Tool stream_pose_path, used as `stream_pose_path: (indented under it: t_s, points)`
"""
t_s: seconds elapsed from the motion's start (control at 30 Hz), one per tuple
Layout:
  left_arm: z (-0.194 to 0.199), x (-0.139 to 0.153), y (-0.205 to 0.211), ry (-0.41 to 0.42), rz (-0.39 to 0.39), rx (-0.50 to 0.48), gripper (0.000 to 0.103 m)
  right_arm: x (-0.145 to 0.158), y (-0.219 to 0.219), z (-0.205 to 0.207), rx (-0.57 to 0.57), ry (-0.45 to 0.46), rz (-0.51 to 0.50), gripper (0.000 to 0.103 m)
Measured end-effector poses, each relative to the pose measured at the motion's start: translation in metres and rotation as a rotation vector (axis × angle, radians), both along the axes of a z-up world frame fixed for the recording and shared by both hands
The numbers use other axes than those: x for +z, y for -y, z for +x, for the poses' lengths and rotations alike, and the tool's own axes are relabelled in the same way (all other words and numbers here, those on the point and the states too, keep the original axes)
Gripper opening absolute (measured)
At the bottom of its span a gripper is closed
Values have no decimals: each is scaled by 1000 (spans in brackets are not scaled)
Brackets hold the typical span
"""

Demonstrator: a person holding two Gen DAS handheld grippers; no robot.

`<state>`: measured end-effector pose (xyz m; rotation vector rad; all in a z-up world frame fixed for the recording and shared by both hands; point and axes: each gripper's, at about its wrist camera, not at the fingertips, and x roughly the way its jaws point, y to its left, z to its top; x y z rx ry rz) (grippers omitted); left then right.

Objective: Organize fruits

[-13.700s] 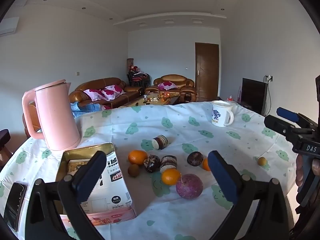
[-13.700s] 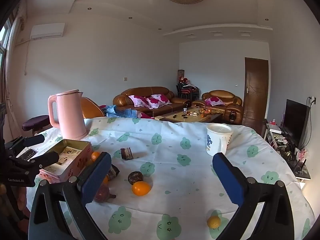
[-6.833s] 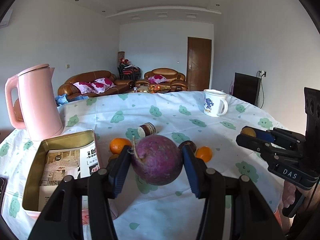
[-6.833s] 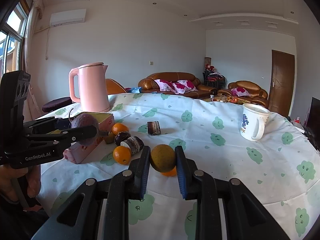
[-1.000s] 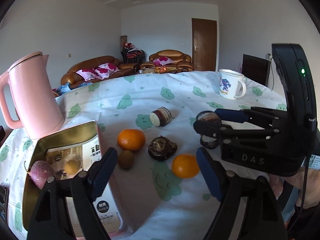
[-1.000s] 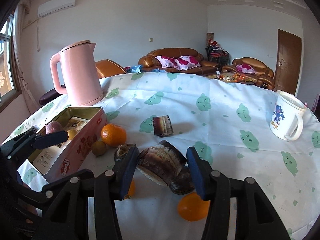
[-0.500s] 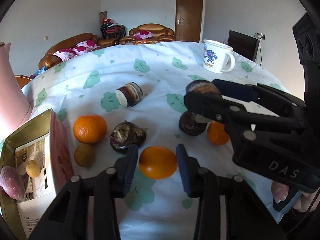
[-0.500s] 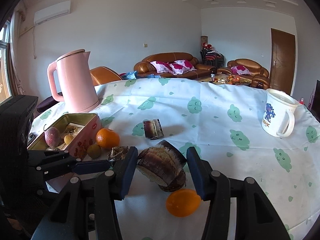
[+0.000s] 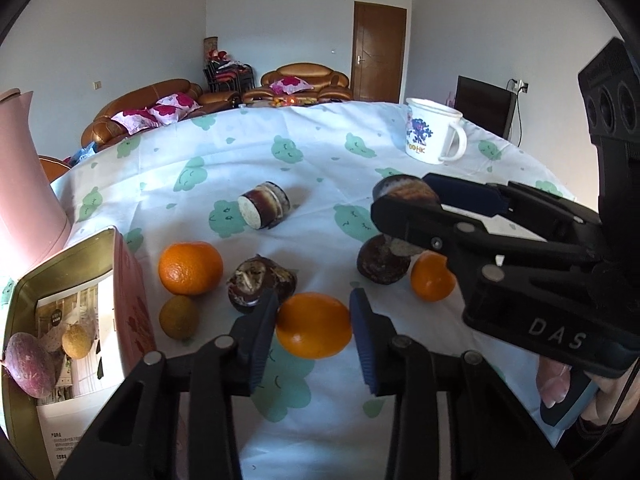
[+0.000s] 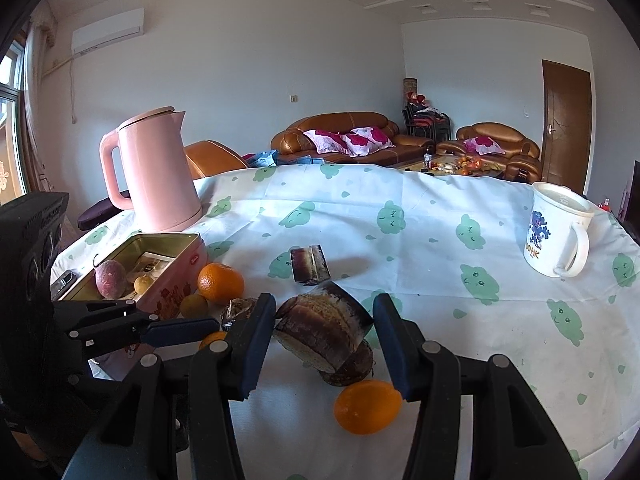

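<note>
in your left wrist view, your left gripper (image 9: 314,326) has squeezed tight on an orange (image 9: 314,325), with both blue pads pressed against its sides. the orange sits low over the table cloth (image 9: 248,160). the open tin box (image 9: 60,292) is to the left of that orange, and a purple fruit (image 9: 28,360) and a small brown fruit (image 9: 77,340) lie inside it. between the box and your orange you see a bigger orange (image 9: 190,267), a small green-brown fruit (image 9: 179,317) and a dark lumpy piece (image 9: 261,282). to the right of your orange, your right gripper (image 9: 404,196) reaches in from the side. a white mug (image 9: 434,136) stands far behind.

in your right wrist view, your right gripper (image 10: 324,334) is clamped on a dark brown chunk (image 10: 322,330) and holds it above the cloth. another orange (image 10: 368,406) lies just below that chunk, on the right. the tin box (image 10: 168,276) is to the left of the chunk, and the pink kettle (image 10: 154,168) stands behind the box. your left gripper comes in from the left, low down.
</note>
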<state>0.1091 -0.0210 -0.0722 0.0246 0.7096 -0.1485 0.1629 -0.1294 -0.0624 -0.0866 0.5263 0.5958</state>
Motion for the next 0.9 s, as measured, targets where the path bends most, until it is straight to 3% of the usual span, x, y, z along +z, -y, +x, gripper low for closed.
stream_pose_path:
  t_s: [0.9]
  points:
    - [-26,18,-15,192,7,117,39,5,3,-11,28,54,26,52]
